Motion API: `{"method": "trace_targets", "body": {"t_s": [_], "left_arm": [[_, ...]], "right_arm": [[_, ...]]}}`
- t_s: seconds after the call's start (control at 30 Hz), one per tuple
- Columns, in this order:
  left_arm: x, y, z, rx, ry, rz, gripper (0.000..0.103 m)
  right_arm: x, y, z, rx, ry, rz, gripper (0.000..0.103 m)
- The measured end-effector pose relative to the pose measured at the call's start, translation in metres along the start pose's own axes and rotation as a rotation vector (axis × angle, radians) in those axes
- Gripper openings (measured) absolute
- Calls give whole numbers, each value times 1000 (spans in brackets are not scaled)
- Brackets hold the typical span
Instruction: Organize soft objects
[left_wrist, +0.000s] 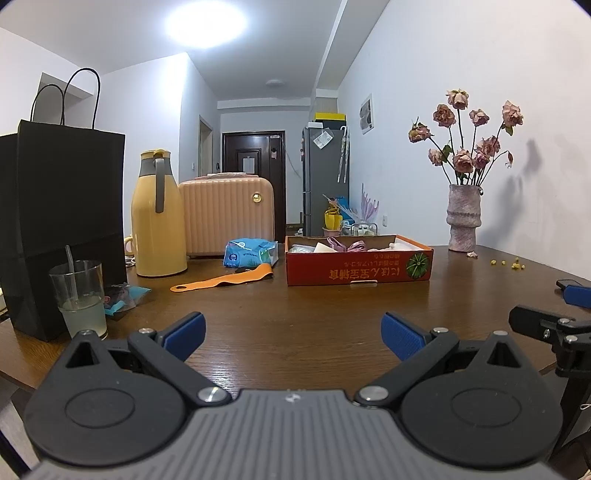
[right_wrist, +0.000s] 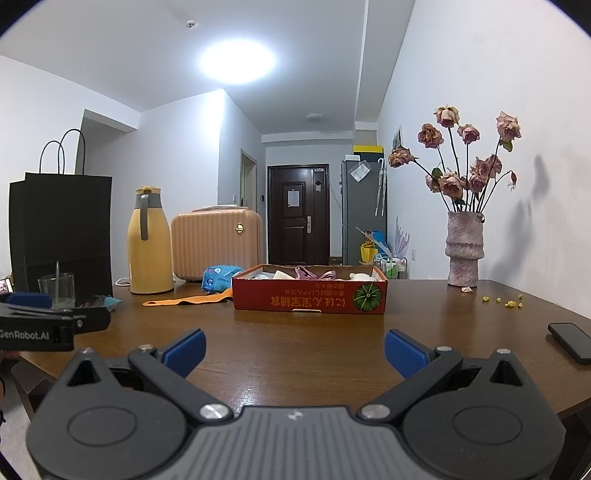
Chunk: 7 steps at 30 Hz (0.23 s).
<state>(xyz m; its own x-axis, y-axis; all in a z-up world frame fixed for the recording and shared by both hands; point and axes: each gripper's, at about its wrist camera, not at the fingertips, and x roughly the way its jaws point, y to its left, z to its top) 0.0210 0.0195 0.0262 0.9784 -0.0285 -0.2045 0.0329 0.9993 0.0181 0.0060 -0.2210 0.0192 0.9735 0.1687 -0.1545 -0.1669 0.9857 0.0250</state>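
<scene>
A shallow red cardboard box sits on the brown table and holds pink ribbon-like pieces and pale soft items. Left of it lie an orange strap and a blue soft packet. My left gripper hovers open near the table's front edge, with nothing between its blue pads. My right gripper is open and empty too, well short of the box. Each gripper shows at the edge of the other's view.
A black paper bag, a glass with a straw, a yellow jug and a pink case stand at the left. A vase of dried roses stands at the right, a phone lies near the right edge.
</scene>
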Motion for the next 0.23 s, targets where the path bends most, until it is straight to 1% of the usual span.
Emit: {"method": "trace_targets", "body": {"t_s": [0.13, 0.23], "left_arm": [[-1, 1, 0, -4, -9, 0, 103], [-2, 0, -1, 12, -12, -7, 103]], "right_arm": [[1, 1, -1, -1, 2, 2, 103], [1, 1, -1, -1, 3, 1, 103]]}}
